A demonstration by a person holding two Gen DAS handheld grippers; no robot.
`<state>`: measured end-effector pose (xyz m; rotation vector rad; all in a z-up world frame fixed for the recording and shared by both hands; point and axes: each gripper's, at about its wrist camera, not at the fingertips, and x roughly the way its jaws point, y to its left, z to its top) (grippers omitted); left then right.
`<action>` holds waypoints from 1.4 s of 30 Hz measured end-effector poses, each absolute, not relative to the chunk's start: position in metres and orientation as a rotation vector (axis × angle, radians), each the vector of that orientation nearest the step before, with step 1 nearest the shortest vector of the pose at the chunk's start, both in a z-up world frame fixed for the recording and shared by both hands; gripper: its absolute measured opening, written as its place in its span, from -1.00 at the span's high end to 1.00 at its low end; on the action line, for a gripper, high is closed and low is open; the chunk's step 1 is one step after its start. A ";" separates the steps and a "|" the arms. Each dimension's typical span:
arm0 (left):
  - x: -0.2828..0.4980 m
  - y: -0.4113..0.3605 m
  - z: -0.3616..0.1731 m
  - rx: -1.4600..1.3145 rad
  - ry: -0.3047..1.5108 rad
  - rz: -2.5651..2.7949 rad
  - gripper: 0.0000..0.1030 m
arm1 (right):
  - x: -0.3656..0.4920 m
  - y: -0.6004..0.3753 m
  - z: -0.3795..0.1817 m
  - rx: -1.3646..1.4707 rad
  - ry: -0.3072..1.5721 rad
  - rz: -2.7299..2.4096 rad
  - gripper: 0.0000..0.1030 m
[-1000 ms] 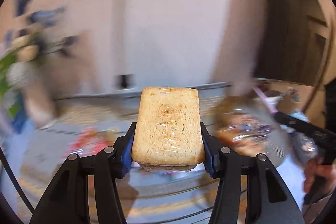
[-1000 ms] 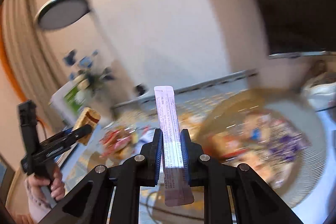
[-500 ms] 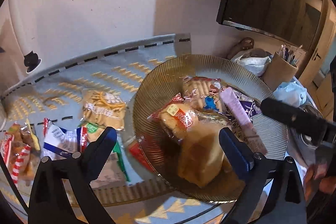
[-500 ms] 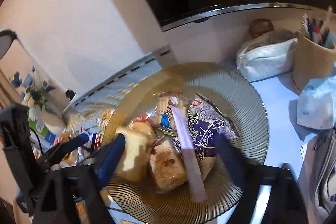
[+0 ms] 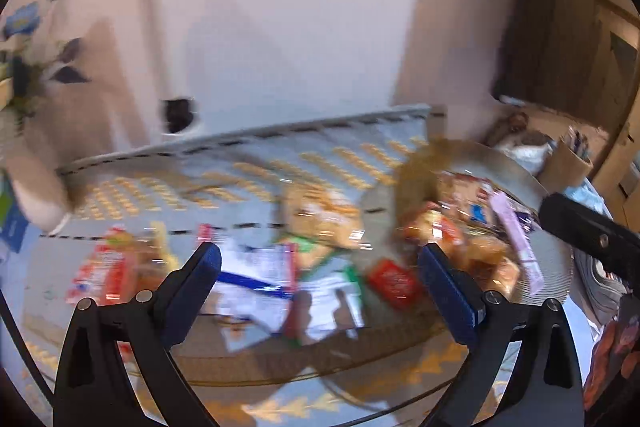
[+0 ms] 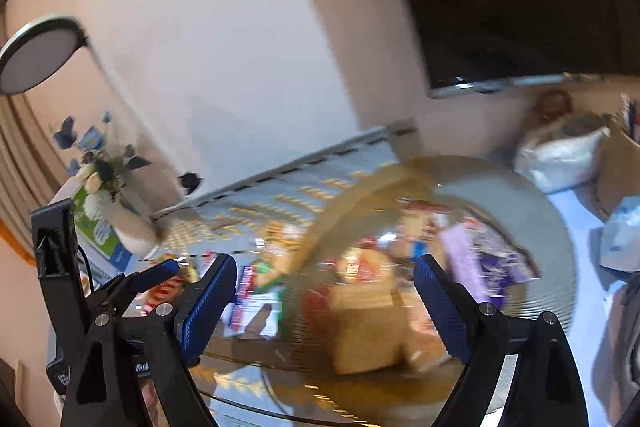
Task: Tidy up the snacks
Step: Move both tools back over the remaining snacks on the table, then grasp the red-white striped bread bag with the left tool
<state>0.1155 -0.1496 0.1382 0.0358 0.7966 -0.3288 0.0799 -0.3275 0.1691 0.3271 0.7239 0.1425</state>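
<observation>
The left gripper [image 5: 320, 267] hangs with its jaws spread wide and nothing between them, over a heap of loose snack packets [image 5: 260, 275] that lie on the patterned mat [image 5: 224, 179] covering the bench. The right gripper [image 6: 324, 281] also has its jaws wide apart and holds nothing; it hovers over the ribbed amber glass plate [image 6: 532, 227]. On that plate lies a pile of wrapped snacks: a wrapped slice of toast [image 6: 364, 327] at the near side, a slim pink stick packet [image 6: 460, 255] and a purple packet [image 6: 500, 267] further back. The pictures are blurred, so the packet labels cannot be read. A vase of blue flowers [image 6: 100, 179] stands at the mat's far left corner, against the wall.
</observation>
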 end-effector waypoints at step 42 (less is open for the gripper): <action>0.127 0.011 0.061 -0.037 0.682 -0.323 -0.99 | 0.120 -0.197 0.011 0.170 0.914 -0.032 -1.00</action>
